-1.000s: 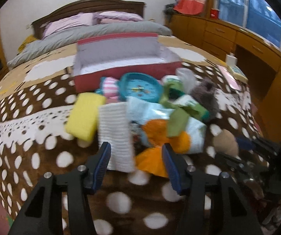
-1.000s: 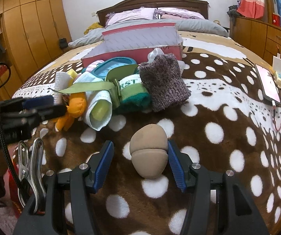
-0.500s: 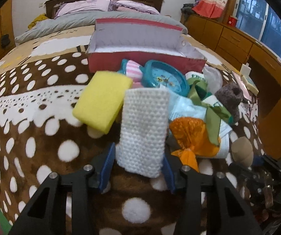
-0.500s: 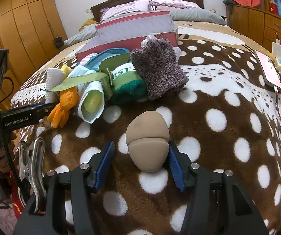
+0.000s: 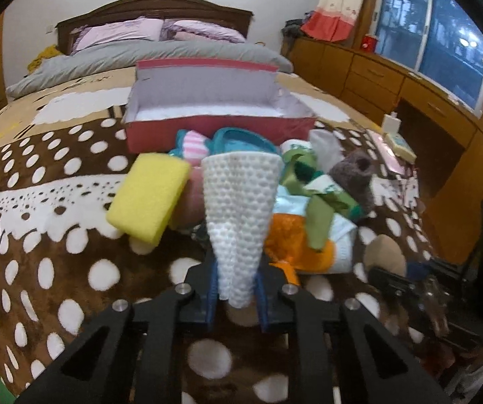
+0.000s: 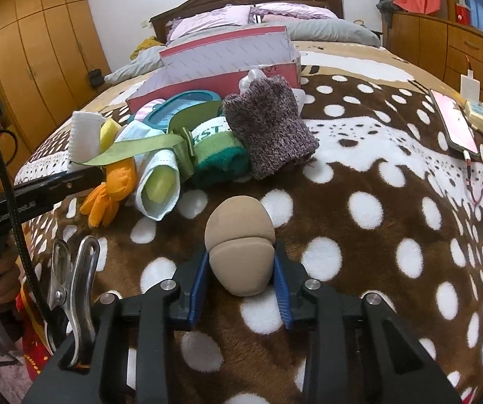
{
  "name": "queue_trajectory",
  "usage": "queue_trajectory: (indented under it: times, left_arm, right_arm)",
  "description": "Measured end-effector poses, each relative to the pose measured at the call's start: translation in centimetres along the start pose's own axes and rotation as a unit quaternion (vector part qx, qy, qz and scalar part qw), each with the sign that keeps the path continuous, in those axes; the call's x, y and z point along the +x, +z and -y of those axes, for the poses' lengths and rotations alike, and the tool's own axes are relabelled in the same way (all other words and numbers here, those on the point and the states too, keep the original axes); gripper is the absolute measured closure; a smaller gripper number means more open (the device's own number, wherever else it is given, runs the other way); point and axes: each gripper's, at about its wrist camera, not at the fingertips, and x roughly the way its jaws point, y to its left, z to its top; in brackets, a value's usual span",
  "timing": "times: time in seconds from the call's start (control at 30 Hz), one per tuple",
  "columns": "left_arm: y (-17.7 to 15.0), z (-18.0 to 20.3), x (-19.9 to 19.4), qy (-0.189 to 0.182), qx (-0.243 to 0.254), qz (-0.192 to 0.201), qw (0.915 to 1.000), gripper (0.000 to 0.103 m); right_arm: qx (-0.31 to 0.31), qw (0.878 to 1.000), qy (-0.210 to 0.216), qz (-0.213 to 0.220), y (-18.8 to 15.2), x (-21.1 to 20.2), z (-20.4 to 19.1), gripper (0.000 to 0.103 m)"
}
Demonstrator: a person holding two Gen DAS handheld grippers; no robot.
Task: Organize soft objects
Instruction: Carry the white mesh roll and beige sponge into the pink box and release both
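Left gripper (image 5: pixel 236 291) clamped on near end of white knit cloth (image 5: pixel 239 208); cloth's long axis runs straight ahead toward red box (image 5: pixel 218 131). Right gripper (image 6: pixel 239 277) jaws closing around tan egg-shaped sponge (image 6: pixel 239 242), pads at its sides, on spotted blanket (image 6: pixel 393 202). Box lies beyond pile, open, straight ahead of left, so left is nearer.

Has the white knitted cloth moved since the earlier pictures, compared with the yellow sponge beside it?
Yes. The white knitted cloth lay flat beside the yellow sponge; now its near end is pinched and lifted in the left gripper, standing above the sponge.
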Motion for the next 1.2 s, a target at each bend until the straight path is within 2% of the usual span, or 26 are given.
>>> queue_trajectory:
  times: [0.13, 0.5, 0.67, 0.83, 1.2]
  left_arm:
    - [0.3, 0.4, -1.0, -0.006, 0.007, 0.011, 0.9999, 0.084]
    - [1.6, -0.5, -1.6, 0.027, 0.012, 0.009, 0.9995, 0.084]
    - [2.9, -1.6, -1.6, 0.035, 0.005, 0.001, 0.9994, 0.084]
    - [4.4, -2.7, -1.5, 0.047, -0.001, 0.000, 0.9989, 0.084]
    - [7.1, -3.5, -0.7, 0.082, 0.009, 0.017, 0.9965, 0.084]
  right_arm:
    - [0.000, 1.000, 0.010, 0.008, 0.3, -0.7, -0.2, 0.068]
    - [-0.033, 0.999, 0.021, 0.027, 1.9, -2.1, -1.2, 0.069]
    - [-0.028, 0.999, 0.034, 0.027, 3.8, -2.3, -0.3, 0.069]
    - [-0.037, 0.998, 0.026, 0.038, 6.3, -2.5, 0.3, 0.069]
    - [-0.042, 0.998, 0.028, 0.043, 10.9, -1.4, 0.8, 0.069]
